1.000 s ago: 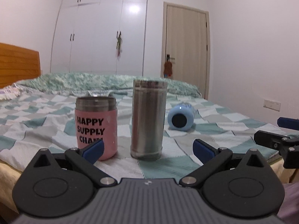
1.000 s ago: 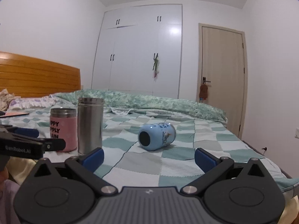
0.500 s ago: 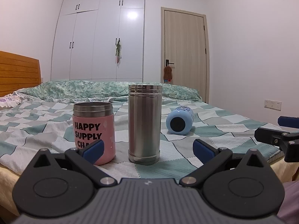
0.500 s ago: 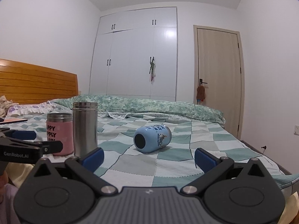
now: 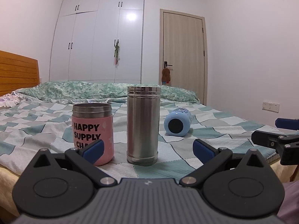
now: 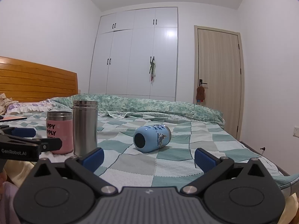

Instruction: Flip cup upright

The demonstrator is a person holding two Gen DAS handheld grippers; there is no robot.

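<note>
A light blue cup (image 6: 151, 138) lies on its side on the checked bedspread, its dark end facing me; it also shows in the left wrist view (image 5: 177, 123). My right gripper (image 6: 149, 157) is open and empty, a short way in front of the cup. My left gripper (image 5: 147, 148) is open and empty, facing a tall steel cup (image 5: 143, 125) and a pink cup (image 5: 92, 133), both standing upright. The right gripper's fingers (image 5: 269, 140) show at the right edge of the left wrist view.
The bed (image 6: 179, 160) has a green and white checked cover, with its near edge just below the grippers. A wooden headboard (image 6: 35, 80) is at the left. White wardrobes (image 6: 138, 56) and a door (image 6: 218, 74) stand behind the bed. A folded quilt (image 6: 149, 106) lies along the far side.
Both cameras have tilted upward and dropped slightly, so the cups sit lower in view. The cups have not moved. Both grippers stay open.
</note>
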